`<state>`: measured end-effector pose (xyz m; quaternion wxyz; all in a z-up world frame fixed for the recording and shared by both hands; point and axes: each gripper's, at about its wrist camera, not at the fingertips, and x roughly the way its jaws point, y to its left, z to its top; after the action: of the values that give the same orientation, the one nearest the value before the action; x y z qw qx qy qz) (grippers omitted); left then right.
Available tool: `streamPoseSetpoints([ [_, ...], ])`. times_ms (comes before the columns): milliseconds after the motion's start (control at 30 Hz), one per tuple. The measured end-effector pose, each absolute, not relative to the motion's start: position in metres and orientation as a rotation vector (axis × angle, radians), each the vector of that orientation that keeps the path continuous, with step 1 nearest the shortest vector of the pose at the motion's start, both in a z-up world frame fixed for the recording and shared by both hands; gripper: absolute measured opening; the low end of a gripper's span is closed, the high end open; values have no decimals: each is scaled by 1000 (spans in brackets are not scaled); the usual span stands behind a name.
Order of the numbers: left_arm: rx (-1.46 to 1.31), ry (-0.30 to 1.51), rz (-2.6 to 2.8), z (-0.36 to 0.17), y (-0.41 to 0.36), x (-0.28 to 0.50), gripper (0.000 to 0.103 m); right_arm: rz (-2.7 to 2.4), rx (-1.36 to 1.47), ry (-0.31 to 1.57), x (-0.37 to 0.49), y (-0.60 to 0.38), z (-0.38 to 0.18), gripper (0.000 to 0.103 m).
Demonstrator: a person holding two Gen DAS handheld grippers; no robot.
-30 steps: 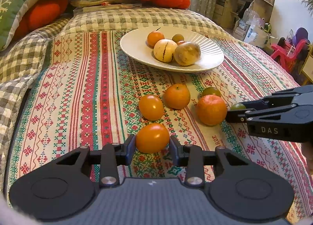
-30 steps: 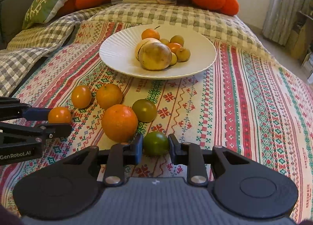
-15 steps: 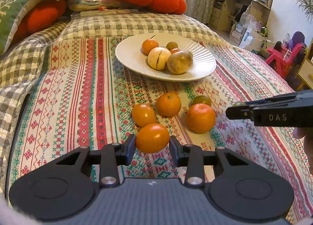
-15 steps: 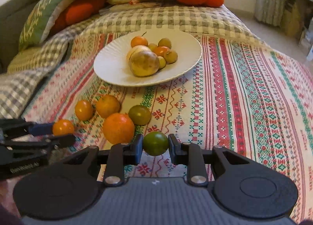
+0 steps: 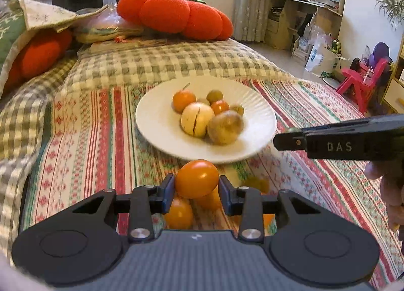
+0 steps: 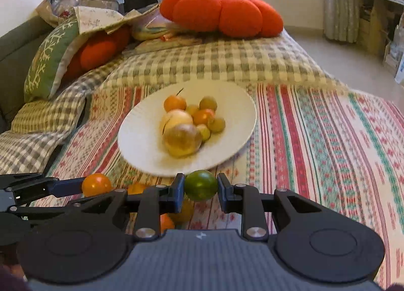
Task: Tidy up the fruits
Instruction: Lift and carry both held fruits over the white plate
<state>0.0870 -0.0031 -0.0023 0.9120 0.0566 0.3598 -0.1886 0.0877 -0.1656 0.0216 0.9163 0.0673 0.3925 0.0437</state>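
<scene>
While both grippers have risen off the striped cloth (image 5: 83, 139) since a second ago, the left gripper (image 5: 197, 187) stays clamped on an orange tomato (image 5: 197, 178) and the right gripper (image 6: 200, 187) on a green tomato (image 6: 201, 185); the white plate (image 6: 141, 137) now lies nearer, at twelve o'clock.
</scene>
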Motion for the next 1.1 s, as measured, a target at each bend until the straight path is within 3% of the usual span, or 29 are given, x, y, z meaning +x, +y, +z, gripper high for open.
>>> streamPoseSetpoints([
  [433,133,725,-367,-6,-13,151,29,70,119,775,130,-171,15,24],
  [1100,176,740,-367,-20,-21,172,29,55,105,799,149,-171,0,25],
])
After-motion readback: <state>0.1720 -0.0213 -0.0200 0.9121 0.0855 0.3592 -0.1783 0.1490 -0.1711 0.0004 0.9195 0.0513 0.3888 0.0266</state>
